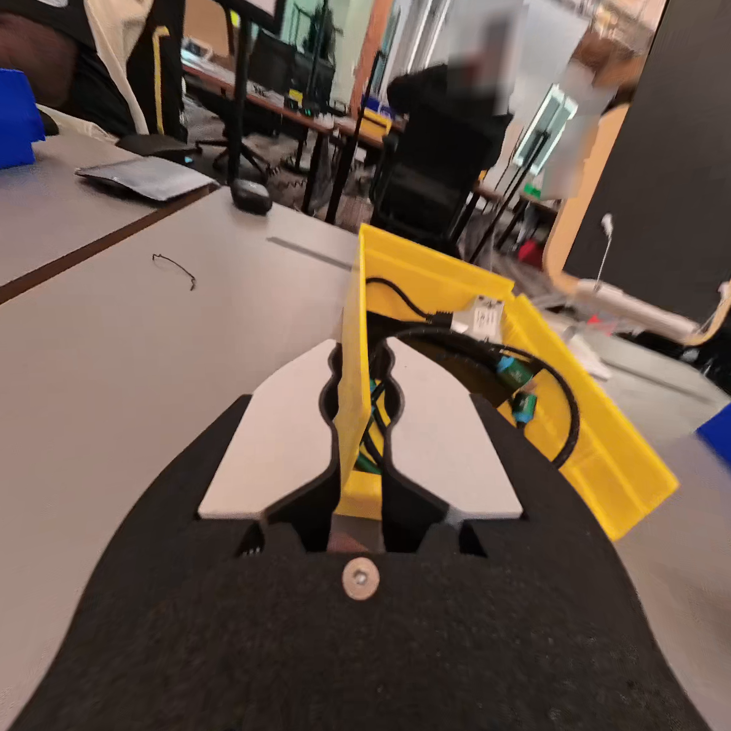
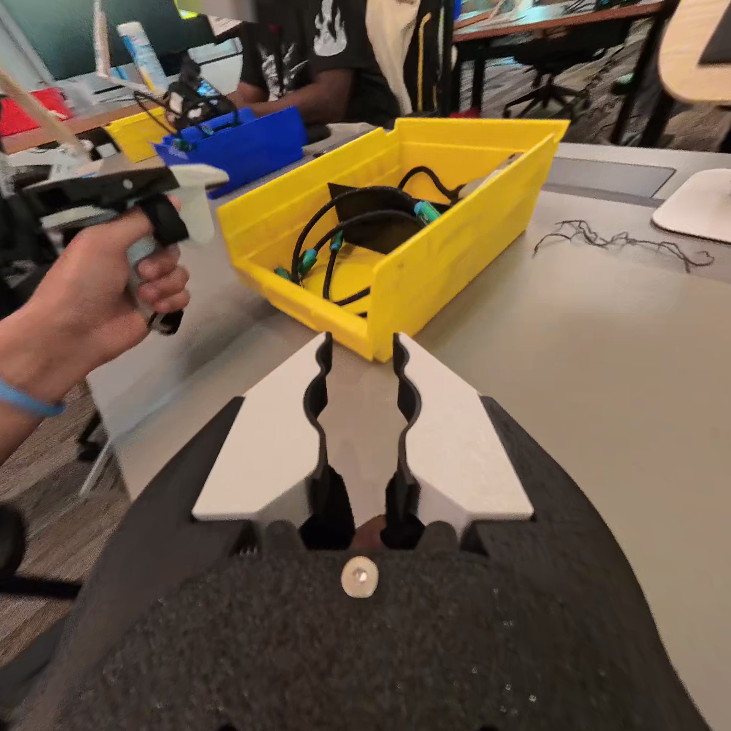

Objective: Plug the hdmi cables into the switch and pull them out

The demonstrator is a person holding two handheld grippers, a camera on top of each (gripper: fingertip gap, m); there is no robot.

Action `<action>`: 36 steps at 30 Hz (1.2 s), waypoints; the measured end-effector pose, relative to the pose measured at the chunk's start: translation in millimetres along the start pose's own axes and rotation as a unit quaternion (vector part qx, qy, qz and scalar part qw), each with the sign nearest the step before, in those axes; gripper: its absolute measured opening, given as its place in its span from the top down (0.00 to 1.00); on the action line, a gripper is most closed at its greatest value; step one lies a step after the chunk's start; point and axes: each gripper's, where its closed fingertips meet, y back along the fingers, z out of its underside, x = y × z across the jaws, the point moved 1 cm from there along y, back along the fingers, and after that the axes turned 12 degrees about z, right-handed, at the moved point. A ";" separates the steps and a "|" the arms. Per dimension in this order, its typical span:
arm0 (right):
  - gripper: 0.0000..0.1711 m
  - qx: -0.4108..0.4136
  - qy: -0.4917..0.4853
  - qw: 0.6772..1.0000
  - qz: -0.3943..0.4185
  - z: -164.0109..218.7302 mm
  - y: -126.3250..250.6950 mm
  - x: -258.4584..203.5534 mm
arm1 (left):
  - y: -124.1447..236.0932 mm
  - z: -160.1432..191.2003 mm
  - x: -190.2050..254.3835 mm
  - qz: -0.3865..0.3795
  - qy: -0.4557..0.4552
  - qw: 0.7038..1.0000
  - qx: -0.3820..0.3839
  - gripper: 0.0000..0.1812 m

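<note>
Your bin on counter; cables & switch inside; loose string to its right.

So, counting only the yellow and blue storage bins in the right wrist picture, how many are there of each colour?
Yellow bins: 2, the near yellow bin holding cables and the far yellow bin
Blue bins: 1, the blue bin
Total: 3

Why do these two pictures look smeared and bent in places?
Left wrist view: motion blur smears the background and the yellow bin; the left gripper stays fairly sharp. Right wrist view: the wide lens curves the table edges; the hand is blurred.
</note>
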 end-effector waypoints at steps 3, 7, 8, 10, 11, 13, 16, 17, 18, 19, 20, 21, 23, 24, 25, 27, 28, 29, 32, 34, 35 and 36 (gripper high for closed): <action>0.82 -0.003 0.001 1.000 -0.012 5.3 47.2 38.0 | 13.6 -11.5 1.8 -0.010 0.002 0.999 0.040 0.90; 0.82 0.013 -0.023 0.999 0.034 12.2 112.1 117.4 | 24.1 -13.8 28.8 -0.001 -0.033 0.998 0.053 0.90; 0.82 0.023 -0.038 0.998 0.051 13.1 129.0 140.1 | 23.8 -10.1 39.3 0.009 -0.040 0.998 0.047 0.90; 0.82 0.052 -0.070 0.992 0.088 16.5 164.2 185.7 | 20.5 2.4 59.4 0.019 -0.050 0.998 0.025 0.90; 0.82 0.071 -0.081 0.988 0.113 21.5 182.8 209.3 | 19.4 16.5 66.0 0.010 -0.052 0.999 -0.008 0.90; 0.82 0.103 -0.100 0.972 0.184 39.9 219.4 258.0 | 28.4 56.9 67.1 -0.059 -0.064 0.990 -0.108 0.90; 0.82 0.112 -0.121 0.946 0.279 37.3 259.5 317.7 | 31.9 78.8 101.9 -0.023 -0.101 0.984 -0.142 0.90; 0.82 0.129 -0.135 0.935 0.301 35.6 269.7 333.4 | 31.0 78.9 112.1 -0.007 -0.119 0.983 -0.139 0.90; 0.82 0.135 -0.155 0.924 0.322 38.6 276.1 348.1 | 29.1 78.1 121.9 0.012 -0.135 0.981 -0.136 0.90; 0.82 0.128 -0.179 0.917 0.333 44.0 277.0 359.0 | 27.1 78.7 129.2 0.026 -0.150 0.979 -0.137 0.90; 0.82 0.112 -0.201 0.917 0.325 48.9 272.3 363.1 | 25.8 82.0 132.0 0.032 -0.168 0.975 -0.144 0.90; 0.82 0.101 -0.214 0.922 0.305 50.7 265.4 362.6 | 24.9 86.9 127.5 0.017 -0.188 0.970 -0.156 0.91; 0.82 0.084 -0.211 0.930 0.287 50.7 253.6 360.2 | 21.2 97.7 119.3 0.001 -0.210 0.960 -0.186 0.91; 0.82 0.081 -0.206 0.931 0.290 49.8 249.5 359.4 | 19.0 99.1 117.7 0.001 -0.206 0.960 -0.189 0.91; 0.82 0.082 -0.198 0.933 0.289 48.0 245.6 356.8 | 17.0 97.2 117.2 0.000 -0.194 0.964 -0.183 0.91; 0.82 0.070 -0.180 0.938 0.287 49.2 238.6 350.7 | 15.5 93.6 120.2 0.018 -0.164 0.972 -0.167 0.91; 0.82 0.060 -0.170 0.940 0.289 52.1 235.9 348.2 | 15.6 93.4 120.6 0.025 -0.150 0.975 -0.163 0.91; 0.82 0.049 -0.161 0.942 0.291 55.5 234.1 346.4 | 15.7 94.2 120.7 0.032 -0.136 0.977 -0.164 0.91; 0.82 0.032 -0.155 0.941 0.299 62.8 234.0 345.9 | 16.4 93.8 119.5 0.041 -0.102 0.981 -0.163 0.91; 0.83 0.035 -0.162 0.937 0.308 63.1 238.5 349.8 | 16.8 92.5 119.4 0.044 -0.103 0.981 -0.160 0.91; 0.83 0.038 -0.168 0.934 0.313 63.1 241.3 352.7 | 16.8 93.1 119.2 0.043 -0.107 0.980 -0.162 0.91; 0.83 0.039 -0.175 0.932 0.316 64.0 243.4 355.4 | 16.6 94.2 119.4 0.044 -0.108 0.979 -0.165 0.91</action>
